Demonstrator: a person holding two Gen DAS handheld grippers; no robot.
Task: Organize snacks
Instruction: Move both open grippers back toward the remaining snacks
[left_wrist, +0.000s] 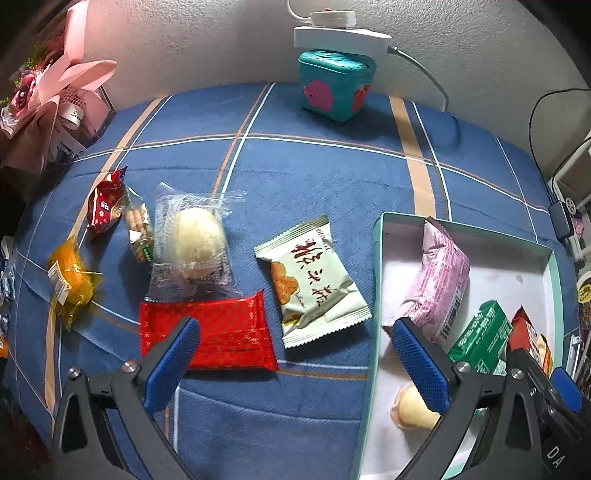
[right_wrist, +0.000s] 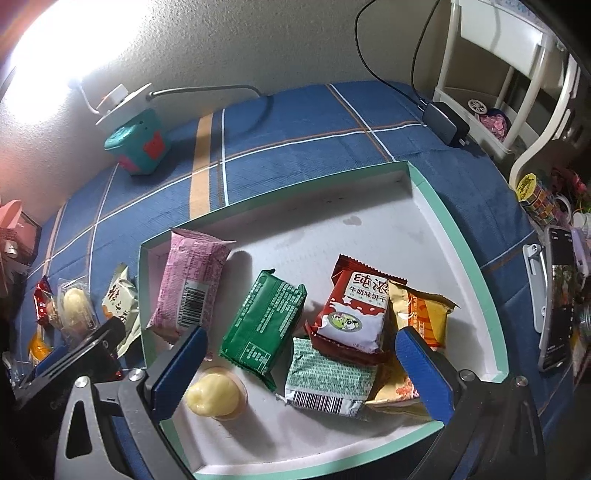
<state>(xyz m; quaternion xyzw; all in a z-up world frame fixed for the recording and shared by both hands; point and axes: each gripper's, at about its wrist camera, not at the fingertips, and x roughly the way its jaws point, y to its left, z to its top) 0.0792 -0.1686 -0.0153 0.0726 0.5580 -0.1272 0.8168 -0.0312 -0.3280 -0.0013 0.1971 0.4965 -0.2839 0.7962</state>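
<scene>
Green-rimmed box (right_wrist: 458, 236) holds pink packet (right_wrist: 188, 284), green packet (right_wrist: 264, 321), perhaps custard (right_wrist: 212, 397).

Bare cloth on the table (left_wrist: 317, 177) lies between the loose snacks and the teal container (left_wrist: 336, 85) at the wall. The loose row is packed close: the clear-wrapped bun (left_wrist: 195, 240) touches the red flat packet (left_wrist: 218, 332), with the pale green packet (left_wrist: 314, 280) just beside the tray wall (left_wrist: 376, 280). Inside the tray (right_wrist: 476, 258), the far corner floor is bare; the near half is crowded by the pink packet (right_wrist: 190, 284), green packet (right_wrist: 264, 325) and the overlapping red-and-white packet (right_wrist: 358, 314).
</scene>
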